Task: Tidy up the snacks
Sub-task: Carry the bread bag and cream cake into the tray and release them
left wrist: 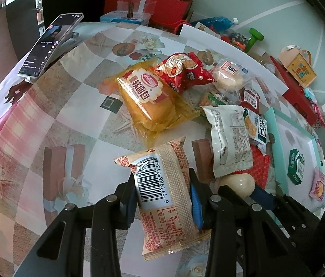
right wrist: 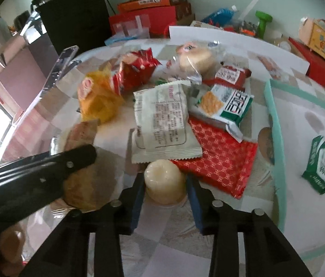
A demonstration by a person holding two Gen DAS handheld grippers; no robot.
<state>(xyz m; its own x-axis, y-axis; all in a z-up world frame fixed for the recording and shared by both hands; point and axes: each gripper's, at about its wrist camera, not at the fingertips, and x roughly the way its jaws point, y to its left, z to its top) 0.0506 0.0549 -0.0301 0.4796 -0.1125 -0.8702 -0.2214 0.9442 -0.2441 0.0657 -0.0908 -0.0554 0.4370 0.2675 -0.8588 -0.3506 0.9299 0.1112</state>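
Note:
My left gripper [left wrist: 162, 180] is shut on a tan snack packet with a barcode [left wrist: 162, 191], held above the table. My right gripper [right wrist: 165, 182] is shut on a cream round jelly cup [right wrist: 164, 182], which also shows in the left wrist view [left wrist: 238, 183]. A pile of snacks lies ahead: a yellow bread packet [left wrist: 148, 99], a red chip bag [left wrist: 183, 71], a white packet [right wrist: 162, 122], a green-and-white cracker packet [right wrist: 224, 102], a red patterned packet [right wrist: 222, 157] and a wrapped round cake [right wrist: 194, 57]. The left gripper's arm [right wrist: 35, 175] crosses the right wrist view.
A teal-rimmed white tray [right wrist: 275, 124] at the right holds a green packet [right wrist: 321, 168]. A phone on a stand [left wrist: 49, 43] is at the far left. Red boxes [left wrist: 146, 7], a white sheet [left wrist: 231, 48] and a green dumbbell [right wrist: 262, 22] lie at the back.

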